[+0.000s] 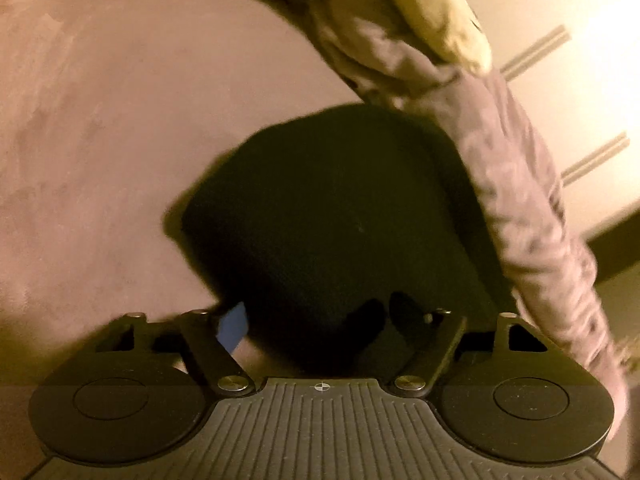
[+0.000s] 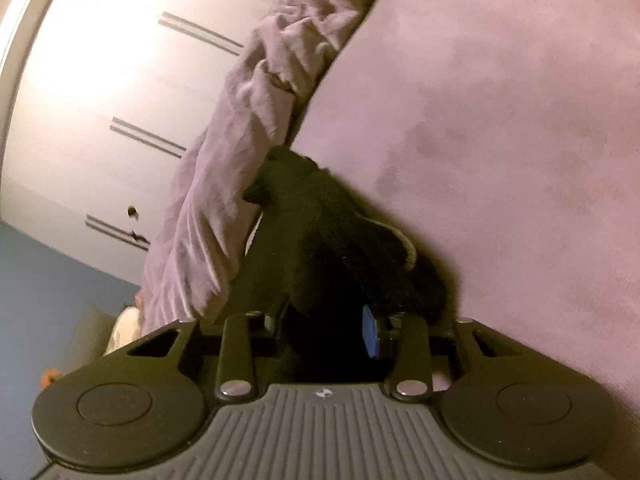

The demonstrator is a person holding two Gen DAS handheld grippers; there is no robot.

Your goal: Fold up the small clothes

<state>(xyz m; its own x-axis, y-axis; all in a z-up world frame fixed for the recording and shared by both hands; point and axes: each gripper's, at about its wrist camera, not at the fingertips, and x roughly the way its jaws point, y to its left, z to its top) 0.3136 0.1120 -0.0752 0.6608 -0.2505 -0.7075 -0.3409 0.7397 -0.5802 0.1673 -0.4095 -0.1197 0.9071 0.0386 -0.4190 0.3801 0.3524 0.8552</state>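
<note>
A small black garment (image 1: 332,216) lies on a mauve bedspread (image 1: 112,128). In the left wrist view it fills the middle and covers the space between the fingers of my left gripper (image 1: 320,320); only one blue pad (image 1: 233,326) shows at its edge. The jaws stand wide, and I cannot tell whether they hold the cloth. In the right wrist view the same black garment (image 2: 344,240) runs into my right gripper (image 2: 326,330), whose blue pad (image 2: 370,332) presses against it; the jaws look closed on its near edge. A pale label shows on the cloth.
A rumpled mauve blanket (image 1: 516,184) lies bunched along the bed's edge, also in the right wrist view (image 2: 224,168). A yellowish cloth (image 1: 436,12) lies on top of it. White wardrobe doors (image 2: 100,92) stand beyond the bed.
</note>
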